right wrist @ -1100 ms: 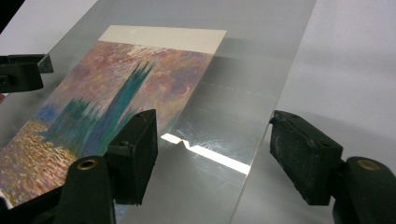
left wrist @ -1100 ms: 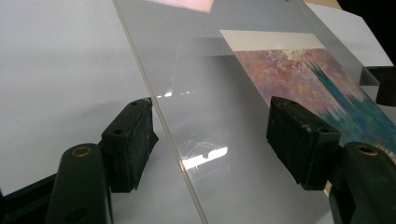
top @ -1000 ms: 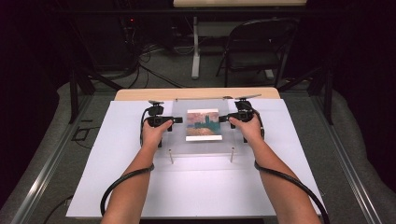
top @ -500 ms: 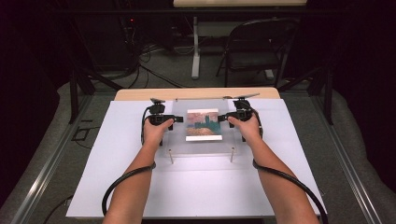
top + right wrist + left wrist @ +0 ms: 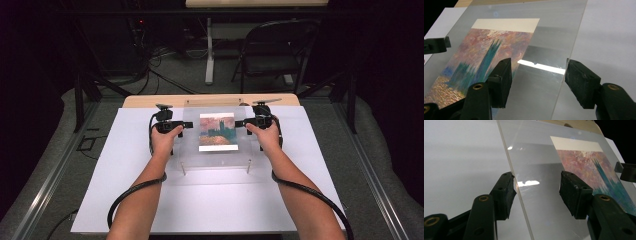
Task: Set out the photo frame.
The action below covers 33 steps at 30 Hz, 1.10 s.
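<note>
A clear acrylic sheet (image 5: pixel 216 145) stands on short posts above the white board, and it carries a painted print (image 5: pixel 218 131) of blue towers under a pink sky. My left gripper (image 5: pixel 186 125) is at the sheet's left edge. It is open, and that edge (image 5: pixel 520 202) runs between its jaws. My right gripper (image 5: pixel 240 123) is open at the sheet's right edge, which likewise passes between its jaws (image 5: pixel 564 72). The print (image 5: pixel 484 62) lies just past the inner jaw. The acrylic sheet (image 5: pixel 544 170) reflects the light.
The white board (image 5: pixel 125 175) covers a wooden table (image 5: pixel 150 101). Behind it stand a black folding chair (image 5: pixel 272 55) and a desk leg (image 5: pixel 209 50), with cables on the floor. Metal rails (image 5: pixel 55 175) run along both sides. Each gripper trails a black cable (image 5: pixel 125 200).
</note>
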Tool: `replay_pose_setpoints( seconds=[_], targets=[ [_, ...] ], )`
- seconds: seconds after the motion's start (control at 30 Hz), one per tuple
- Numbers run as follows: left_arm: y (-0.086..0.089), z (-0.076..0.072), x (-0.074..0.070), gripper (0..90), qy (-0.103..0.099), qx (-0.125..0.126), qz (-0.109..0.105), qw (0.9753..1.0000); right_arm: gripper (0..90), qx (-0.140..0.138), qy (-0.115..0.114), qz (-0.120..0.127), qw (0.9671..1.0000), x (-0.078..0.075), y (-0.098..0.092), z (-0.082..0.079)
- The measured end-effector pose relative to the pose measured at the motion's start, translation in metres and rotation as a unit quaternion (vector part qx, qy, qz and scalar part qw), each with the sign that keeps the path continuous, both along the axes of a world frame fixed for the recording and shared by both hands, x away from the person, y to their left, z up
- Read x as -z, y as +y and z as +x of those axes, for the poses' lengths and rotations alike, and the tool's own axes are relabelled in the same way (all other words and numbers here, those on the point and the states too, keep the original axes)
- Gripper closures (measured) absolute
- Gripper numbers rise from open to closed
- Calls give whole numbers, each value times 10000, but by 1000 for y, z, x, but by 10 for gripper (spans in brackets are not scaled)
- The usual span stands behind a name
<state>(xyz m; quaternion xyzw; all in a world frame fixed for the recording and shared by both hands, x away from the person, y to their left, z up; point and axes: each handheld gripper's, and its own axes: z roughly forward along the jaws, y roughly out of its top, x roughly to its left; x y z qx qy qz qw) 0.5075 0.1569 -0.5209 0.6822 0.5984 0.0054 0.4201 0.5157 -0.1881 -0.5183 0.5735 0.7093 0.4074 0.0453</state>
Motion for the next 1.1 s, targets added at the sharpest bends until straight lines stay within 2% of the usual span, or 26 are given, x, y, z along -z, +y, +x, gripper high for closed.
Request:
replay_pose_setpoints(
  seconds=[0.23, 0.47, 0.67, 0.8, 1.0, 1.1],
  targets=[
    [-1, -8, -16, 470, -201, 44, 164, 9997, 383, -81, -234, -193, 9995, -16, 2, -10],
    [1, -20, -33, 511, -348, 78, 237, 9991, 386, -126, -476, -360, 9981, -31, 5, -22],
    [2, -29, -45, 549, -439, 122, 230, 9987, 410, -238, -610, -526, 9965, -44, 4, -33],
    [4, -36, -51, 567, -525, 184, 246, 9981, 431, -255, -704, -553, 9957, -50, 2, -40],
    [3, -47, -64, 589, -633, 324, 406, 9966, 462, -318, -895, -636, 9934, -59, 0, -54],
    [6, -54, -68, 609, -710, 352, 377, 9961, 479, -390, -999, -720, 9916, -65, -1, -61]
  ],
)
